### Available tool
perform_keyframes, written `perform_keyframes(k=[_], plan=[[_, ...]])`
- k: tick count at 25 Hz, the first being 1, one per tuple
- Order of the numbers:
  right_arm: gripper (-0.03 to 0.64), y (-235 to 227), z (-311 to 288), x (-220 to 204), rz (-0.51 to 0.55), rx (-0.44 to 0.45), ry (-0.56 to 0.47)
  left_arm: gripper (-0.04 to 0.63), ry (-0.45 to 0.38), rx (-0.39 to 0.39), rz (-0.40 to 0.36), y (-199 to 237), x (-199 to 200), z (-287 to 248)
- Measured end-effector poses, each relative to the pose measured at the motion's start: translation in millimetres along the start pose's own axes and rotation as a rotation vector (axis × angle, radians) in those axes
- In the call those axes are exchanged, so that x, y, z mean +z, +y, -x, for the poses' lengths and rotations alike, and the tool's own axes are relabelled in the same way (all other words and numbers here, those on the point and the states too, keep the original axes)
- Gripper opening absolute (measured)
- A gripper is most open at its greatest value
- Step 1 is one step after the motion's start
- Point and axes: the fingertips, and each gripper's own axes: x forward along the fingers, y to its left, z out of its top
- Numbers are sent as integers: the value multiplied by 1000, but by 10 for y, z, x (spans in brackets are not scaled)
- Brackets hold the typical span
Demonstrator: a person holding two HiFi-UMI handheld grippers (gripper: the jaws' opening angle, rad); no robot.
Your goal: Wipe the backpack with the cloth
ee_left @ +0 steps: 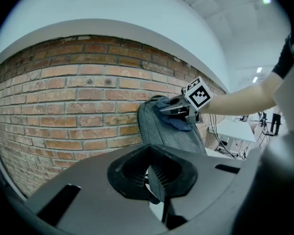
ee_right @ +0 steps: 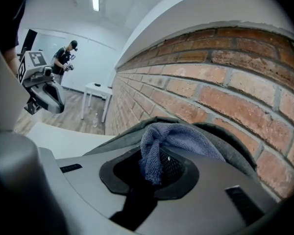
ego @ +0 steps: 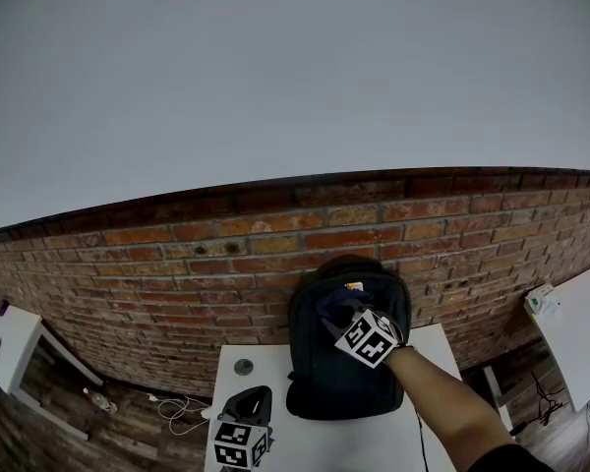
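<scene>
Right gripper [ee_right: 154,169] pinches the blue cloth [ee_right: 183,140], pressed on the upper front of the dark backpack [ego: 339,386]. Backpack stands upright on the white table [ego: 374,445], back against the brick wall [ego: 177,264]. Left gripper [ego: 244,416] sits front-left of the backpack, jaws pressed together, empty.

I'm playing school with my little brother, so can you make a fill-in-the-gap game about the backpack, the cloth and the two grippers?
1. The right gripper is shut on a ____ cloth.
2. It presses the cloth on the ____ part of the backpack.
3. The wall behind the backpack is made of ____.
4. The left gripper, low by the white table, holds ____.
Missing words: blue; top; bricks; nothing.
</scene>
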Motion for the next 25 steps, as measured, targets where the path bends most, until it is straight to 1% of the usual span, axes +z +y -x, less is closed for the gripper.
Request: perform_keyframes(k=[5, 15, 19, 25], plan=[[66, 207, 33, -118, -11, 36, 7, -9, 1, 11, 1, 36, -23, 58], [66, 813, 149, -354, 49, 116, 29, -9, 9, -15, -9, -92, -46, 22], [66, 989, 210, -436, 41, 127, 34, -9, 9, -17, -12, -91, -34, 20], [66, 1306, 322, -606, -2, 142, 36, -9, 13, -26, -10, -102, -64, -14]])
